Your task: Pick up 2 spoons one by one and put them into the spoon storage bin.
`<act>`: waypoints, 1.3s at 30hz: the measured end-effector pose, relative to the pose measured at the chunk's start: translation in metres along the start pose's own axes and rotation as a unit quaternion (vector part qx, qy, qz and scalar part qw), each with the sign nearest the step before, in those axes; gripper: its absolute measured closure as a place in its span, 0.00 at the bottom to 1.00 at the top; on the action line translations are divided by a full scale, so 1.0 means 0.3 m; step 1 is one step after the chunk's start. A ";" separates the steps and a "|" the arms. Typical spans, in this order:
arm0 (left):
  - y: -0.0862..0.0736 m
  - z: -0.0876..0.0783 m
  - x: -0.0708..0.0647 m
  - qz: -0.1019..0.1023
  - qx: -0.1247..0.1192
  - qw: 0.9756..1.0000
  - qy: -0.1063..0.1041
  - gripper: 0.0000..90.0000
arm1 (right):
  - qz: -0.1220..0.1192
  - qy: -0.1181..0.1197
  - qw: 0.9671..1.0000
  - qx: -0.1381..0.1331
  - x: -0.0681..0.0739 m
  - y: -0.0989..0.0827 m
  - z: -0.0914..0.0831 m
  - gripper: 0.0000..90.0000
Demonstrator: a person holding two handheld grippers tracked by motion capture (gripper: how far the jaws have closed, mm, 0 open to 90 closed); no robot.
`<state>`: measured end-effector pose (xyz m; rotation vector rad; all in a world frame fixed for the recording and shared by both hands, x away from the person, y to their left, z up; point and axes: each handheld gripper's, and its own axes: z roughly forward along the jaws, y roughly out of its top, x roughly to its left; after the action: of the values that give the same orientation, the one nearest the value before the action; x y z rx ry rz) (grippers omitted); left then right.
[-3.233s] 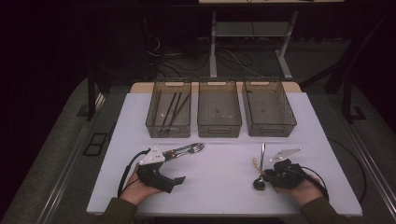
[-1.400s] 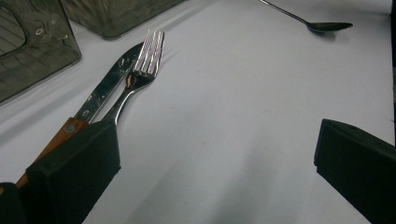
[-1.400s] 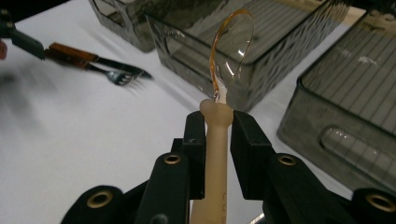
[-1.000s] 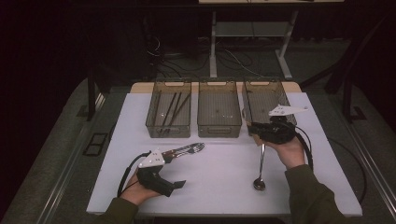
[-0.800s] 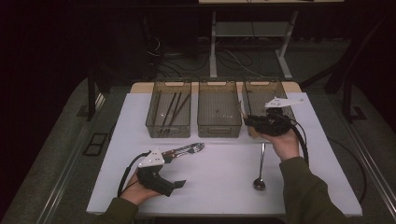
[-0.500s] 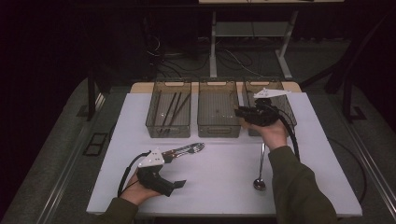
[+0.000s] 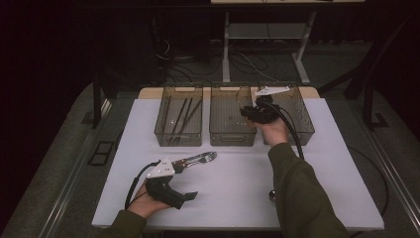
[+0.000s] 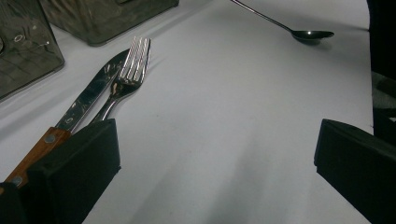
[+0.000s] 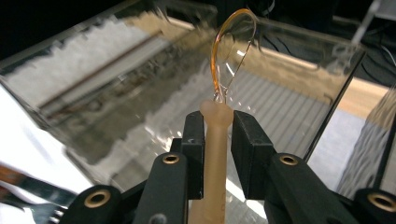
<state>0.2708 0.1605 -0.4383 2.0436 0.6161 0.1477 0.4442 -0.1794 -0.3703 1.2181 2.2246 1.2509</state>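
Observation:
My right gripper (image 7: 250,113) hangs over the clear bins, at the wall between the middle bin (image 7: 230,134) and the right bin (image 7: 302,116). It is shut on a spoon with a pale handle (image 9: 217,154) and a shiny bowl that sticks out past the pads. My left gripper (image 7: 185,181) rests on the white table (image 7: 237,173) at the front left, with its jaws wide apart and nothing between them. A wood-handled knife (image 8: 88,95) and a fork (image 8: 128,70) lie side by side just beyond its left jaw.
The left bin (image 7: 179,116) holds several dark sticks. A metal spoon (image 8: 299,33) lies on the table at the front right, partly behind the person's right sleeve (image 7: 302,198). Cables trail from both grippers.
The right gripper has carried the pale-handled spoon leftward, from above the right bin toward the middle bin. The left gripper, knife and fork have not moved.

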 end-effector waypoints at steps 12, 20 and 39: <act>0.002 -0.001 -0.001 -0.001 -0.002 1.000 -0.003 0.00 | 0.011 -0.005 0.999 0.035 0.005 -0.023 0.040 0.53; 0.002 -0.002 -0.002 -0.003 -0.003 1.000 -0.002 0.00 | 0.011 0.011 1.000 0.017 0.027 -0.013 -0.033 0.45; 0.001 -0.002 -0.002 -0.005 -0.008 1.000 0.001 0.00 | -0.023 0.023 0.999 0.020 0.042 -0.187 -0.256 0.83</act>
<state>0.2703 0.1604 -0.4376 2.0260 0.6242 0.1491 0.3601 -0.2255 -0.3707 1.1560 2.3080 1.2351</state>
